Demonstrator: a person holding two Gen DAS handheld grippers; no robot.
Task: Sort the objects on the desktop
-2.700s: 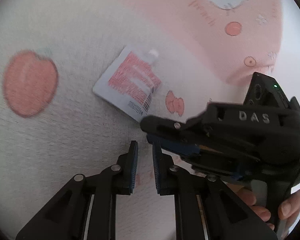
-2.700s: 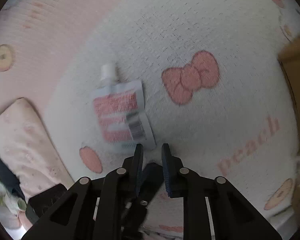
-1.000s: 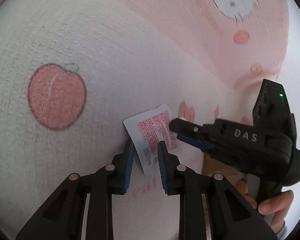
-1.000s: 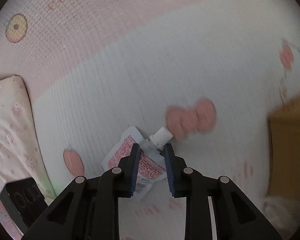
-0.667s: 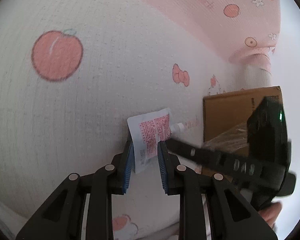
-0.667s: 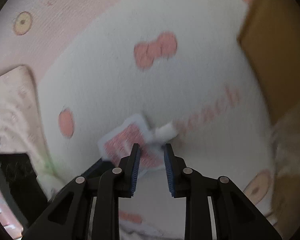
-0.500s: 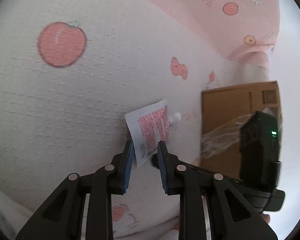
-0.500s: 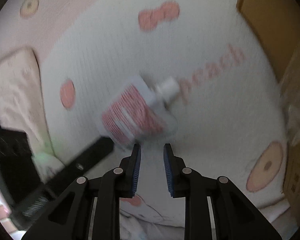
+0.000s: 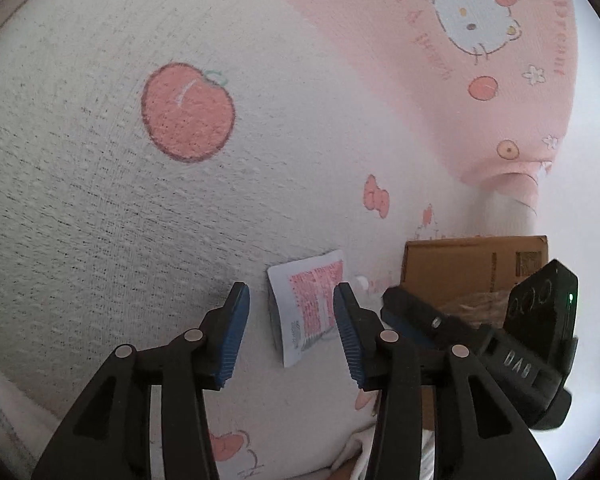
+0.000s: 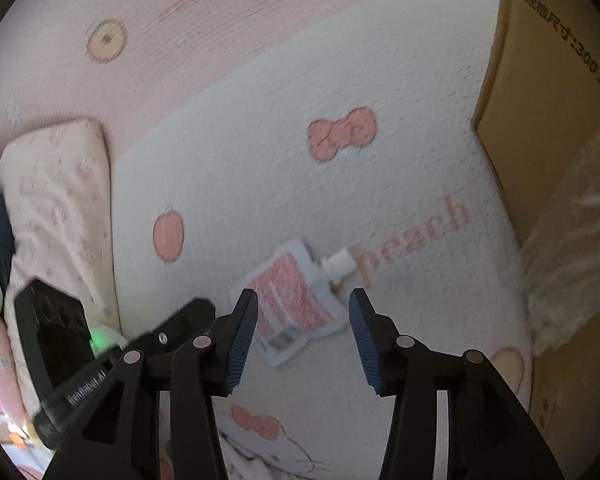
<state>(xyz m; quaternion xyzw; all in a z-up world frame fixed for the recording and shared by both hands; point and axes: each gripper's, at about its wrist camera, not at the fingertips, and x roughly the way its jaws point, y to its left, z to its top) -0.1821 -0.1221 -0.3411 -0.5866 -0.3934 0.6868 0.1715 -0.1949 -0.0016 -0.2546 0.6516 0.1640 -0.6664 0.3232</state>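
Pouch: small white spouted sachet with red print (image 10: 296, 300) is lying flat on the white-and-pink cartoon-print blanket (image 9: 100, 220), white cap pointing toward the brown cardboard box (image 10: 540, 120), near it but not inside. Neither tool is holding it.

Left gripper (image 9: 292, 328) is sitting with jaws spread, having just been opening; the sachet shows between the blue pads but nothing is pressing on it. Right gripper (image 10: 303, 332) is likewise parted, also just been opening, hovering over the pouch's lower edge with no contact visible.

Judging progress: pouch looks dropped short of the box, so sorting this item is probably not done yet.

Risks from here:
- thin flat pouch on soft fabric: pads are likely catching blanket instead of the edge on a re-grasp.
- both tools are crowding the same spot, so finger collision is possible.
- slick film could be slipping out if only a corner is pinched.
- clear plastic wrap (image 10: 572, 208) at the box mouth could be snagging the pouch on the way in.
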